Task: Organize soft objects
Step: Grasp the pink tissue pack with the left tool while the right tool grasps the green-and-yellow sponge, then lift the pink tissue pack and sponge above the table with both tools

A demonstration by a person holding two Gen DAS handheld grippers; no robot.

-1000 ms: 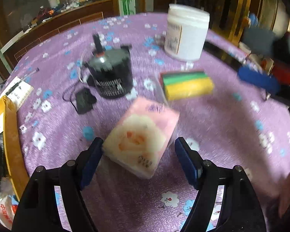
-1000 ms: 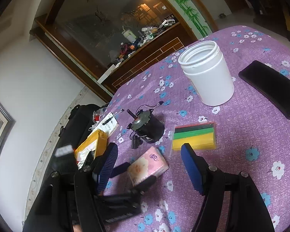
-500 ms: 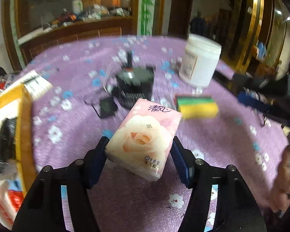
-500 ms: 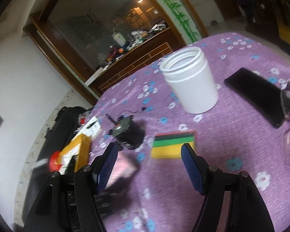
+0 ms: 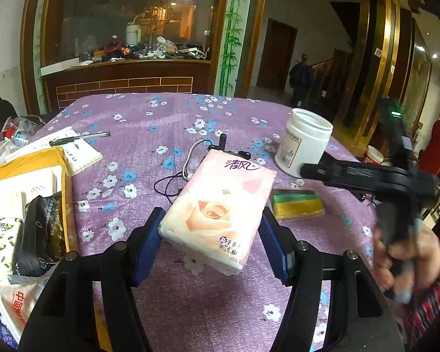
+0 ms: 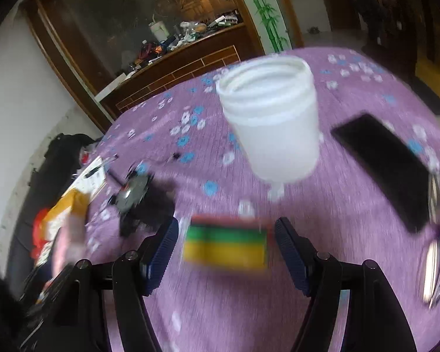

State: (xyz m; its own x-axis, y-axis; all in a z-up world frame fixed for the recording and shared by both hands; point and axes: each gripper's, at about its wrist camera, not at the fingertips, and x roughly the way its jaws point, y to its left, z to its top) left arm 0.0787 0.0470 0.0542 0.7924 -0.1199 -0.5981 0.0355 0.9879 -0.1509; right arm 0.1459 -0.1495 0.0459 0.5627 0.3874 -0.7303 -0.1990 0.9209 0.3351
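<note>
We note the left gripper clamped on a pink tissue pack, blue pads pressed to both long sides, the pack lifted clear of the purple flowered tablecloth and tilted away from the camera. Its jaws closed further within the last second and now sit tight on the pack.

To the left on the table, we see a yellow envelope with assorted packets on top of it, then a white booklet with a black pen across it. Behind the pack, a black motor with a white cable shows only in part.

Right view is motion-blurred. The right gripper has its jaws spread, having just opened slightly, one on each side of a green-and-yellow sponge pack lying on the cloth. We cannot see the pads pressing it; small gaps show at both ends. In the left view, a hand grips that tool's handle.

Beyond the sponge stands a white open jar. Right of it lies a black phone, with eyeglasses at the frame edge.
</note>
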